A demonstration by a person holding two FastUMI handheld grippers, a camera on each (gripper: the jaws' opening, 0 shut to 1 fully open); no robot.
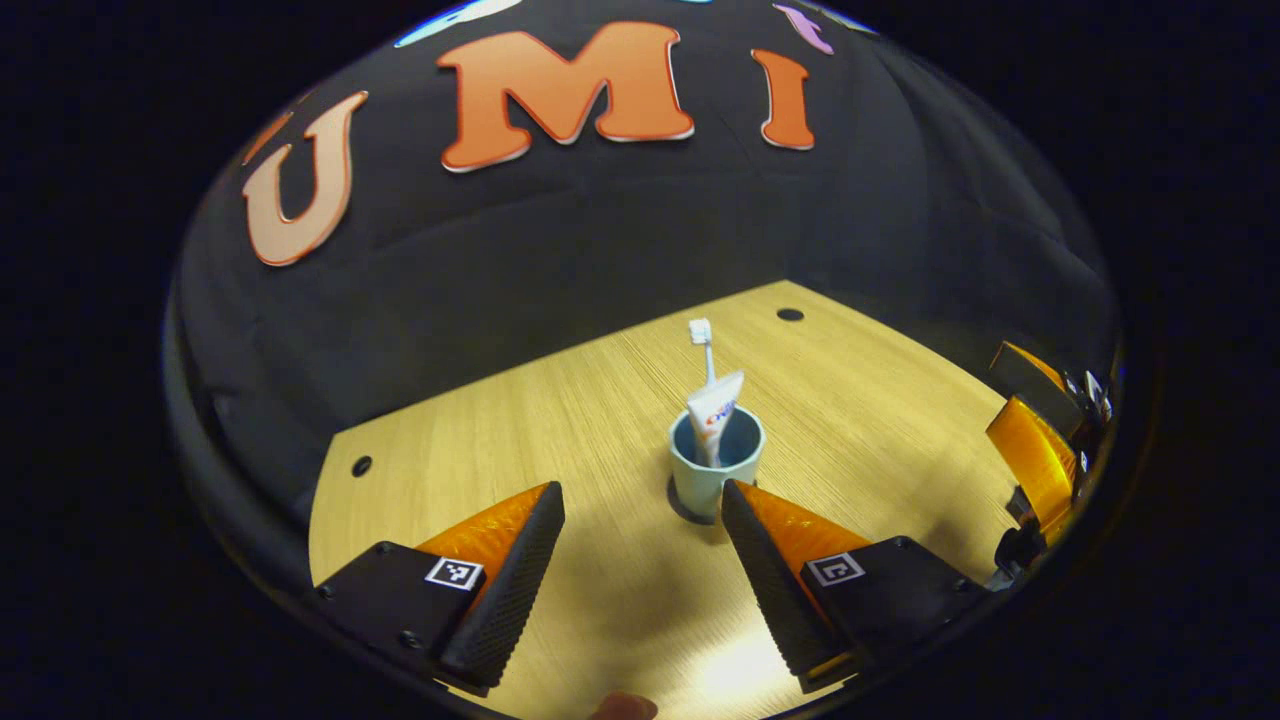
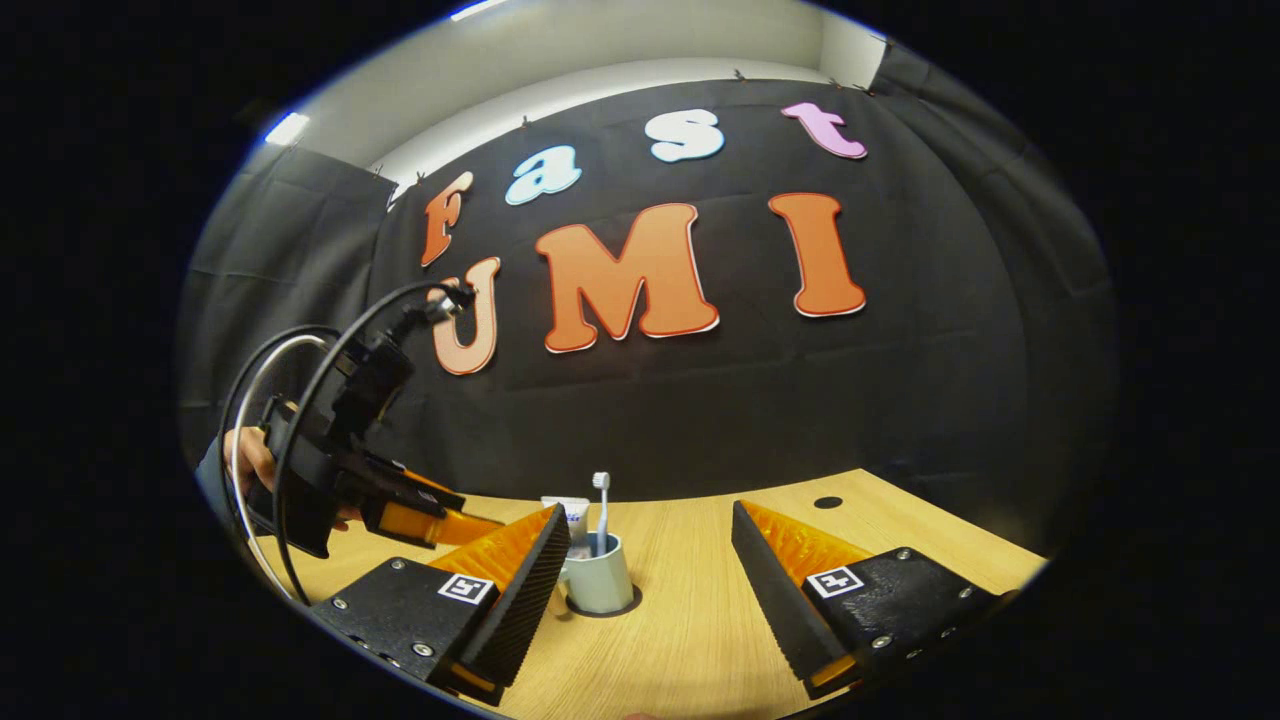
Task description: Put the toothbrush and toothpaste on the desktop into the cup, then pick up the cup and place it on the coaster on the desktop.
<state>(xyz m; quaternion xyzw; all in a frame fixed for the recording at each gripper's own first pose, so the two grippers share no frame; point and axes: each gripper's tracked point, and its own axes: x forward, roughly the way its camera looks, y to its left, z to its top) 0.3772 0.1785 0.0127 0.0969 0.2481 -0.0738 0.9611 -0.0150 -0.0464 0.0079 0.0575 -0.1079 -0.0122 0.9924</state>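
Here the left gripper [image 1: 642,505] has its fingers spread wide apart, holding nothing; both fingers [image 1: 515,560] hover above the desk [image 1: 500,440] without touching anything that shows. The tip of its right-hand finger lies just in front of the cup [image 1: 712,468] in the left gripper view, and whether it touches the cup cannot be told. The cup stands upright on a dark round coaster [image 1: 682,508], whose edge shows beneath the cup's base. Inside the cup, the toothpaste [image 1: 714,415] stands up with its flat end uppermost, and the toothbrush [image 1: 703,350] rises behind it, bristle head at the top.

The right gripper [image 2: 645,535] likewise has its fingers well apart and empty, poised above the desk. In the right gripper view the cup [image 2: 598,578] sits near its left-hand finger [image 2: 520,590], on the coaster [image 2: 628,604], with the toothbrush [image 2: 602,510] and toothpaste [image 2: 570,512] upright in it. Farther off in that view, the left gripper body is seen held by a hand [image 2: 248,455], with dark cables [image 2: 300,400] looping up from it; its tips point toward the cup.

At the right edge of the left gripper view, the right gripper's fingers appear beside the desk. Two small dark holes [image 1: 790,314] mark the desk near its far edge.
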